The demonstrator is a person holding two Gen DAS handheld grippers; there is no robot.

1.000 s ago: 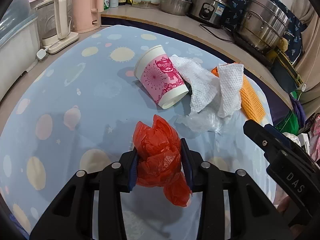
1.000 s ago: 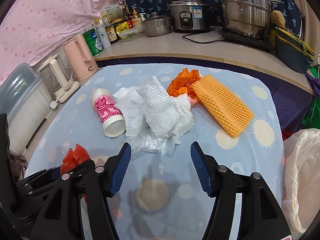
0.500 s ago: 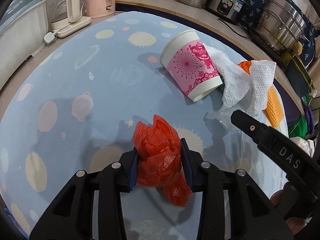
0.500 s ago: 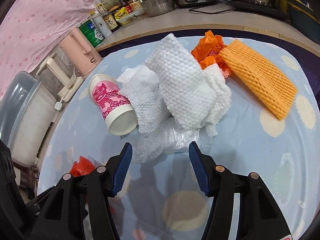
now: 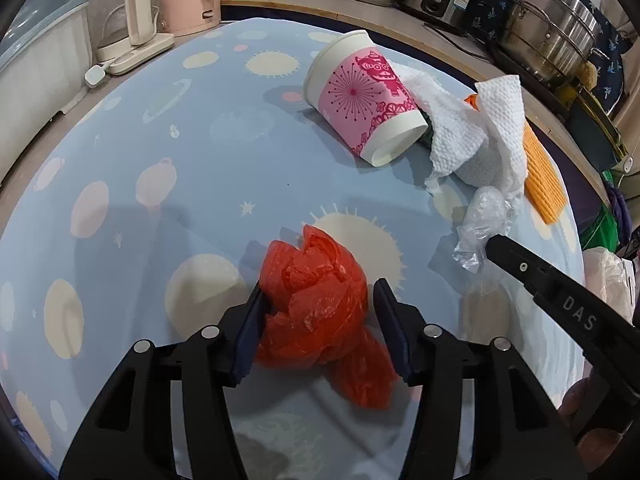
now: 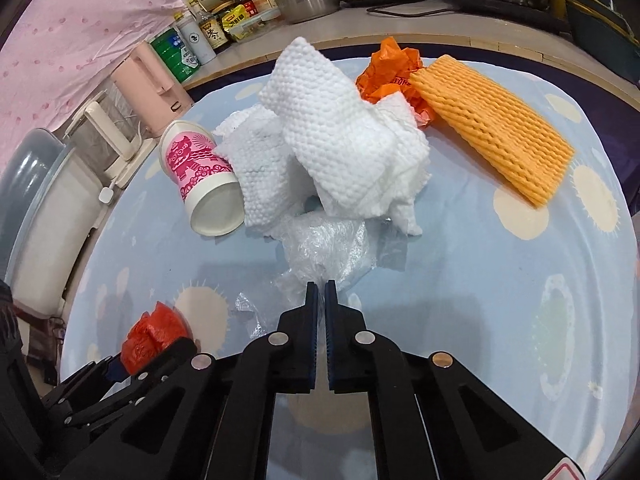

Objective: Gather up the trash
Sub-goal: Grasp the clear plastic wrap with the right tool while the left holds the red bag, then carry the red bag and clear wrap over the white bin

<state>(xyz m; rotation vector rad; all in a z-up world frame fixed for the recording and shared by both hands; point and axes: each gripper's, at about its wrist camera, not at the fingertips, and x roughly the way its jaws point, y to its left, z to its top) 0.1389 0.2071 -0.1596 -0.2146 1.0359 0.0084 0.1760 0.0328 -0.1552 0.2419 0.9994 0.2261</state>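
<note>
Right gripper (image 6: 321,286): fingers, spread a second ago, now pressed together, pinching the near edge of the clear plastic wrap (image 6: 326,242) on the bench (image 6: 460,280). Left gripper (image 5: 320,312): fingers opening around the red bag (image 5: 316,300), right pad already clear, bag resting on the bench. Wrap looks secured; red bag probably being released.

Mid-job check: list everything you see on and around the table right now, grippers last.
red plastic bag: 1, red, near table edge, between left jaws
clear plastic wrap: 1, transparent, centre, pinched by right gripper
paper towels: crumpled pile, white, centre
paper cup: 1, pink-white, on its side, left of towels
foam net: 1, orange, right
crumpled wrapper: 1, orange, behind towels
tablecloth: 1, light blue
left gripper: black, jaws opening
right gripper: black, shut
</note>
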